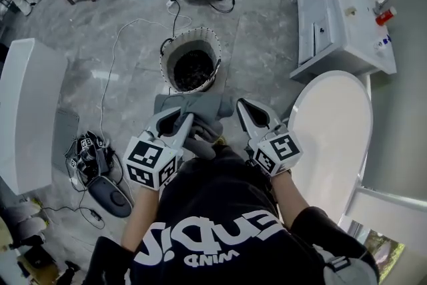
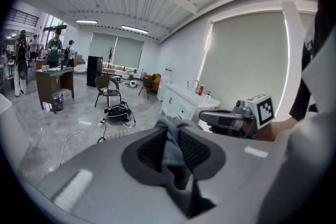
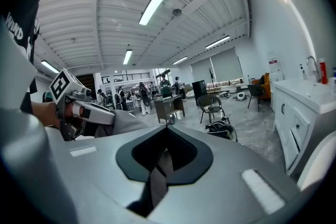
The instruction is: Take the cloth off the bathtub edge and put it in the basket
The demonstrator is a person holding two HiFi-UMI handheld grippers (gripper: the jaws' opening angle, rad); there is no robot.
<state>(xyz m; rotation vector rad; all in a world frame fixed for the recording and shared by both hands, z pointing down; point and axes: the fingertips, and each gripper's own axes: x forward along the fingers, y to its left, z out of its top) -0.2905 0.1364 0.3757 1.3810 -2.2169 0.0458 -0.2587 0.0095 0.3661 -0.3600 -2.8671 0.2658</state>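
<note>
The left gripper (image 2: 170, 124) has its jaws nearly closed, pinching a fold of the gray cloth (image 1: 200, 107). The cloth hangs in front of the person, just short of the basket (image 1: 167, 65) on the floor. The right gripper (image 1: 243, 105) is closed on nothing, just beside the cloth, with the white bathtub (image 1: 333, 127) to its right.

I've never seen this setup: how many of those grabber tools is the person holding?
2. The left gripper is clamped on the grey cloth near the basket; the right gripper is just right of it, jaws together.
</note>
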